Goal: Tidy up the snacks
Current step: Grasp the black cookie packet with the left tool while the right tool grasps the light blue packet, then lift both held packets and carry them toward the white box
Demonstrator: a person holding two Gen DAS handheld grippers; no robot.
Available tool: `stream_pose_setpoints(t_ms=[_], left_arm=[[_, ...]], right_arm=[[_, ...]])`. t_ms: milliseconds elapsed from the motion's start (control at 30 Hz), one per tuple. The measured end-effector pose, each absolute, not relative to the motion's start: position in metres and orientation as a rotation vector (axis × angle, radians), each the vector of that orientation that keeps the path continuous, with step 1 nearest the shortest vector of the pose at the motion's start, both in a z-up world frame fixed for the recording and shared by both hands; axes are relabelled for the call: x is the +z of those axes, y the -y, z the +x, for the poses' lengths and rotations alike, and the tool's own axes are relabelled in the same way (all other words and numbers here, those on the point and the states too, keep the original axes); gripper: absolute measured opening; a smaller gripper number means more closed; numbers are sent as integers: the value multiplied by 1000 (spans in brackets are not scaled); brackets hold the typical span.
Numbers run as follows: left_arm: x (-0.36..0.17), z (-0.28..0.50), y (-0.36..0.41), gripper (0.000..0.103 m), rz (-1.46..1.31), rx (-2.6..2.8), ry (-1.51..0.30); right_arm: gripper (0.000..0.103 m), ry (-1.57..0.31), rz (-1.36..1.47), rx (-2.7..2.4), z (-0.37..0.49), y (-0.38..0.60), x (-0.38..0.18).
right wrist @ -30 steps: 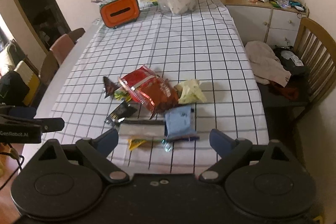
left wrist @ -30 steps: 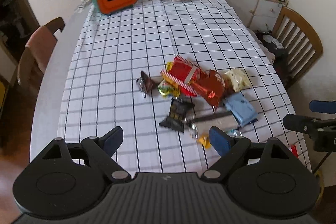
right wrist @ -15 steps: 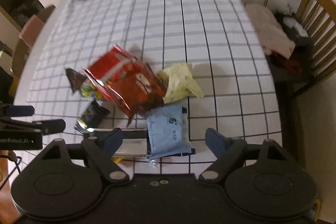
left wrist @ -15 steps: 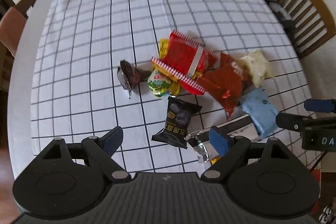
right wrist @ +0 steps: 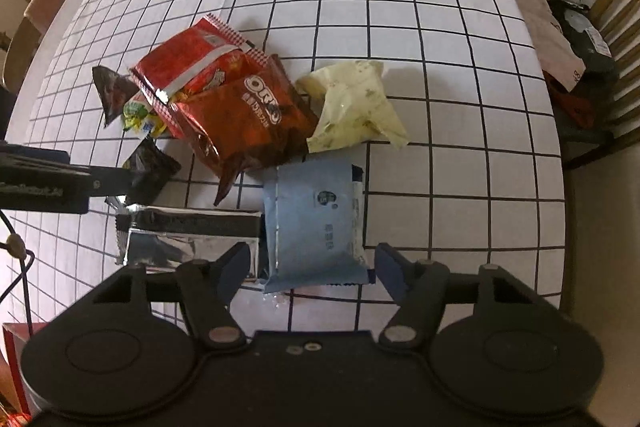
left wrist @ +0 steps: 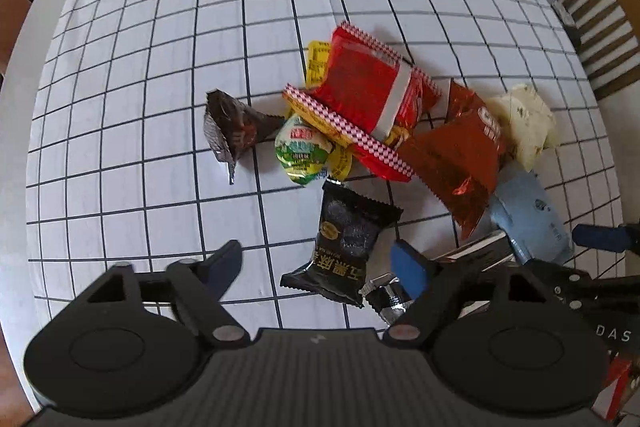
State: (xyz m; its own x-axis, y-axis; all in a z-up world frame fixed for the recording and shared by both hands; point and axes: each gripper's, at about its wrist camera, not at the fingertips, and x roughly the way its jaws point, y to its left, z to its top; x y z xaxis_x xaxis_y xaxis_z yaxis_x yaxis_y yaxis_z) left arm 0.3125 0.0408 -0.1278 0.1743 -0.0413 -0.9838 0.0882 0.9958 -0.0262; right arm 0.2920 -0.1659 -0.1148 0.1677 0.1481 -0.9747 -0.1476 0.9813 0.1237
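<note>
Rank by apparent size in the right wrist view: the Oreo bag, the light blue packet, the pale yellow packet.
1. Oreo bag
2. light blue packet, though it lies nearer the camera
3. pale yellow packet; close to the blue one, so unsure.

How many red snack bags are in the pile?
2. The bright red bag with the checked edge lies on top at the pile's far left. The dark red Oreo bag lies beside it, touching the pale yellow packet. More could hide underneath.

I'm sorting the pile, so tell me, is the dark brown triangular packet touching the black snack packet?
Apart. The left wrist view shows bare checked tablecloth between the dark brown triangular packet and the black snack packet.
</note>
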Motion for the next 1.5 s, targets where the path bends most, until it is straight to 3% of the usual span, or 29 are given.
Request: stream_pose_setpoints(t_ms=[67,367,533,1100,1500], left_arm=[[-132,314,-41,66,38,-86,-1404],[-146,316,-37,52,19,-108,-1426],[-150,318,-36,34,-17,-144,-1437],[-141,314,-54,29,-59,-84,-1412],[-102,298,-65,25,-68,-86,-1341]], right_arm=[[62,-1394,5,211,292,166,-118],[52,-1384,7,222,294,164,-126],[48,-1373,27,230,294,166,-126],[44,-1349,99,228,282,177,-114],[45,-1278,121,272,261,183,-78]])
